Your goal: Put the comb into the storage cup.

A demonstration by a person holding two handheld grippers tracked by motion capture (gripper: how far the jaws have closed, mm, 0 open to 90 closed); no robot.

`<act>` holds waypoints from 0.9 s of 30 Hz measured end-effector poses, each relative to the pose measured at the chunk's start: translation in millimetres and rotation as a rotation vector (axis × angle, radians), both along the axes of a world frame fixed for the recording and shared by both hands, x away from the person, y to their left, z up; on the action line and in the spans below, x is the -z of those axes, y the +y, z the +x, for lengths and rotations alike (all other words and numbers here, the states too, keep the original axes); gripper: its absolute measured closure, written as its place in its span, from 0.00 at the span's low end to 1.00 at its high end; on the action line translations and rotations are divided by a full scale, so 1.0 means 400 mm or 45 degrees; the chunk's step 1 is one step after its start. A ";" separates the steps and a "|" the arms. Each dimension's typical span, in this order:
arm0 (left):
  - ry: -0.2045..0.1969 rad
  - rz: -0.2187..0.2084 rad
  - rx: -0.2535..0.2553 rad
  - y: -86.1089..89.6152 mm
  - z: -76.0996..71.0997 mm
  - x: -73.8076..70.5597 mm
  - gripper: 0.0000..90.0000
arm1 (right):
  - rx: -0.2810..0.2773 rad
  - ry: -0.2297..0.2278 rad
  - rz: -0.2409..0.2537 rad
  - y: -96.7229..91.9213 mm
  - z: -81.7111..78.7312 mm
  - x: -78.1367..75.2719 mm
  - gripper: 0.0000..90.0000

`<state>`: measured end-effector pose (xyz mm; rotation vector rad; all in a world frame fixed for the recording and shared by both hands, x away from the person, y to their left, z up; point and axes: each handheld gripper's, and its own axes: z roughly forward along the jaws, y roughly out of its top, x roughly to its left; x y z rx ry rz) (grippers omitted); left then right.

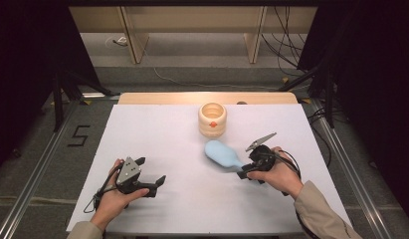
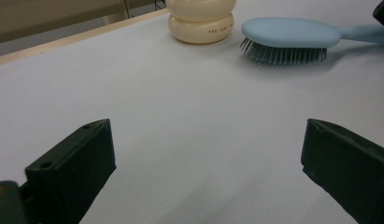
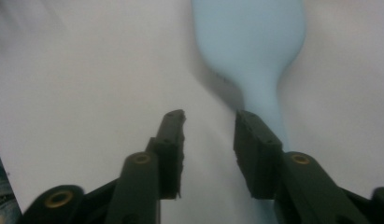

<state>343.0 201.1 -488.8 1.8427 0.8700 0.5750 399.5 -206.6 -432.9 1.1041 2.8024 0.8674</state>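
A light blue hairbrush (image 1: 222, 154) lies bristles down on the white table cover (image 1: 157, 134), its handle pointing toward the right hand. My right gripper (image 1: 242, 173) sits at the end of that handle. In the right gripper view the jaws (image 3: 209, 116) stand slightly apart with bare table between them, and the brush handle (image 3: 262, 100) runs along and behind the right-hand jaw. The brush head (image 3: 250, 32) lies just ahead. My left gripper (image 1: 159, 185) rests low at the front left, wide open (image 2: 208, 126) with nothing in it. It faces the brush (image 2: 285, 32).
A cream, ribbed round container (image 1: 212, 119) stands behind the brush near the table's far edge, also seen in the left gripper view (image 2: 201, 21). A wooden strip (image 1: 207, 97) borders the far side. Black stands and cables flank the table.
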 end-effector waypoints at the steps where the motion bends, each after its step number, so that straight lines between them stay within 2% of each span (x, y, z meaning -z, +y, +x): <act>1: -0.001 0.001 0.000 0.001 0.000 0.000 0.03 | -0.001 -0.027 0.027 -0.002 0.000 -0.008 0.66; 2: -0.001 0.001 -0.001 0.002 0.001 -0.001 0.03 | 0.004 -0.047 0.059 -0.005 0.000 -0.017 0.62; 3: -0.001 -0.002 -0.003 0.002 0.001 -0.001 0.03 | 0.010 -0.093 0.120 -0.009 0.003 -0.029 0.52; 5: -0.001 -0.006 -0.009 0.004 0.001 -0.001 0.03 | 0.028 -0.165 0.197 -0.014 0.005 -0.039 0.40; 6: 0.000 -0.008 -0.013 0.004 0.001 -0.001 0.03 | 0.028 -0.165 0.197 -0.014 0.005 -0.039 0.40; 7: 0.000 -0.011 -0.014 0.005 0.001 -0.001 0.03 | 0.044 -0.254 0.259 -0.018 0.007 -0.044 0.34; 9: -0.002 -0.008 -0.013 0.007 0.002 -0.002 0.03 | 0.025 -0.311 0.299 -0.021 0.008 -0.044 0.25; 10: -0.002 -0.008 -0.013 0.007 0.002 -0.002 0.03 | 0.025 -0.311 0.299 -0.021 0.008 -0.044 0.25; 11: -0.003 -0.013 -0.016 0.007 0.002 -0.001 0.03 | 0.026 -0.364 0.363 -0.025 0.011 -0.044 0.20; 12: -0.002 -0.011 -0.015 0.007 0.002 -0.001 0.03 | 0.028 -0.390 0.382 -0.026 0.012 -0.044 0.17; 13: -0.002 -0.011 -0.015 0.007 0.002 -0.002 0.03 | 0.042 -0.429 0.410 -0.029 0.013 -0.044 0.18; 16: -0.001 -0.012 -0.014 0.008 0.002 -0.002 0.03 | 0.073 -0.477 0.442 -0.034 0.015 -0.048 0.17; 17: 0.000 -0.011 -0.014 0.008 0.002 -0.001 0.03 | 0.105 -0.522 0.466 -0.038 0.016 -0.051 0.17; 18: 0.000 -0.009 -0.015 0.008 0.002 -0.001 0.02 | 0.154 -0.599 0.516 -0.046 0.017 -0.057 0.15; 20: 0.000 -0.013 -0.016 0.008 0.002 -0.002 0.02 | 0.192 -0.659 0.566 -0.055 0.018 -0.064 0.13; 21: 0.000 -0.013 -0.016 0.008 0.002 -0.002 0.02 | 0.192 -0.659 0.566 -0.055 0.018 -0.064 0.13; 24: 0.000 -0.015 -0.016 0.007 0.003 -0.002 0.02 | 0.245 -0.748 0.651 -0.072 0.018 -0.079 0.12; 27: 0.001 -0.015 -0.017 0.007 0.003 -0.001 0.02 | 0.278 -0.802 0.704 -0.084 0.016 -0.092 0.11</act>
